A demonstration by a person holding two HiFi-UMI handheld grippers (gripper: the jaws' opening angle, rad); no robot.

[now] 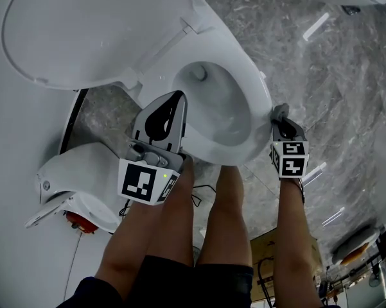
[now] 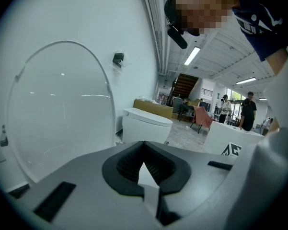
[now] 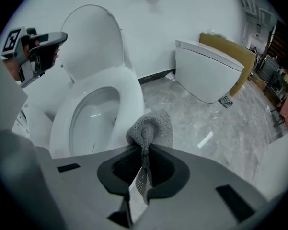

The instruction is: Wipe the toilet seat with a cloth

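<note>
One grey cloth (image 3: 152, 124) pinched by the right hand-held gripper (image 3: 144, 146) at the toilet seat (image 3: 130, 92); left hand-held gripper (image 2: 144, 146) pressed together, empty; marbled floor (image 3: 206, 114).

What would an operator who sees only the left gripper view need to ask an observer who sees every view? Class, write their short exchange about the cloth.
Operator: Is a cloth held anywhere?
Observer: Yes, the right tongs are shut on a grey cloth.
Operator: Where is it relative to the toilet?
Observer: It is at the outer edge of the toilet seat, on the person's right side. I cannot tell whether it is touching the seat.
</note>
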